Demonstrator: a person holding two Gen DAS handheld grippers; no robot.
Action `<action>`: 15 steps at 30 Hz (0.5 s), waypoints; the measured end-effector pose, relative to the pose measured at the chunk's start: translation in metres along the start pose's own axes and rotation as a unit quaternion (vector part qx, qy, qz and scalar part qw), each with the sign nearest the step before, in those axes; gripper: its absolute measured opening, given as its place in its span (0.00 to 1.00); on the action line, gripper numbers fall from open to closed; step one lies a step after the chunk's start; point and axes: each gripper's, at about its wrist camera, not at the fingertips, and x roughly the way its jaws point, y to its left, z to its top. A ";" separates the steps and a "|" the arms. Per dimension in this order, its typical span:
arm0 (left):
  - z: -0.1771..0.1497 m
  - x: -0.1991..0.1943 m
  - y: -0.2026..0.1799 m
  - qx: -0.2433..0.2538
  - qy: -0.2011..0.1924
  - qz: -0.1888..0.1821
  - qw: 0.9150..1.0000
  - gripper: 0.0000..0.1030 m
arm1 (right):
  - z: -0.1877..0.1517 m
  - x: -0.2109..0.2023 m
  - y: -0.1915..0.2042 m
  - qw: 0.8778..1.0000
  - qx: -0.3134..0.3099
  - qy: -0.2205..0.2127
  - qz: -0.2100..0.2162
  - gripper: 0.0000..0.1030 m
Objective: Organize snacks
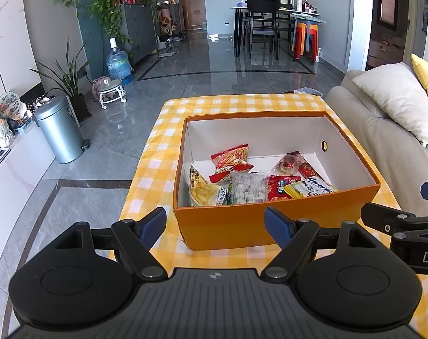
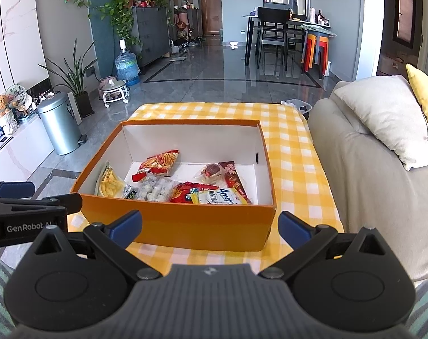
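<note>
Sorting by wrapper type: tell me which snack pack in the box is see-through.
The clear bag of white round pieces, in the orange box near its front wall. The packs beside it have printed yellow or red wrappers.

Orange box (image 1: 259, 227) open-topped, far half of floor bare, sofa (image 2: 369, 175) crowding right side

Box (image 1: 242, 226): orange outside, white inside. Tablecloth (image 1: 168, 130): yellow-and-white check.

Snack packets in box:
- fries packet (image 1: 202, 189), yellow and white
- chip bag (image 1: 232, 156), red with orange sticks
- clear pack of white balls (image 1: 248, 189)
- red packet (image 1: 279, 188)
- yellow-white sachet (image 1: 310, 188), blue lettering

Gripper finger pads (image 2: 126, 223): blue on black arms. Sofa (image 2: 369, 186): beige. Cushions: cream (image 2: 383, 113), yellow (image 2: 426, 99). Bin (image 1: 58, 130): silver.
</note>
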 end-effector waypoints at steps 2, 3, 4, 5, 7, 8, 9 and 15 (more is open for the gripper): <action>0.000 0.000 0.000 -0.002 0.000 0.001 1.000 0.90 | 0.000 0.000 0.000 1.000 0.000 0.001 0.001 0.96; 0.000 0.000 0.000 -0.002 0.000 0.001 1.000 0.90 | -0.001 0.000 0.001 1.000 -0.001 0.002 0.001 0.96; -0.001 0.000 0.001 -0.003 0.001 0.002 1.000 0.90 | 0.000 0.000 0.001 1.000 -0.001 0.002 0.001 0.96; -0.001 -0.001 0.000 -0.003 0.001 0.004 1.000 0.90 | -0.001 0.000 0.001 1.000 -0.002 0.002 0.001 0.96; -0.002 -0.001 0.001 -0.003 0.000 0.006 1.000 0.90 | -0.001 0.000 0.001 1.000 -0.003 0.002 0.000 0.96; -0.003 -0.002 0.001 -0.004 0.000 0.007 1.000 0.90 | -0.001 0.000 0.001 1.000 -0.003 0.002 0.000 0.96; -0.003 -0.002 0.001 -0.004 -0.001 0.007 1.000 0.90 | -0.001 0.000 0.001 1.000 -0.003 0.002 0.000 0.96; -0.002 -0.003 0.003 -0.003 -0.001 0.006 1.000 0.90 | -0.001 0.000 0.001 1.000 -0.003 0.002 0.001 0.96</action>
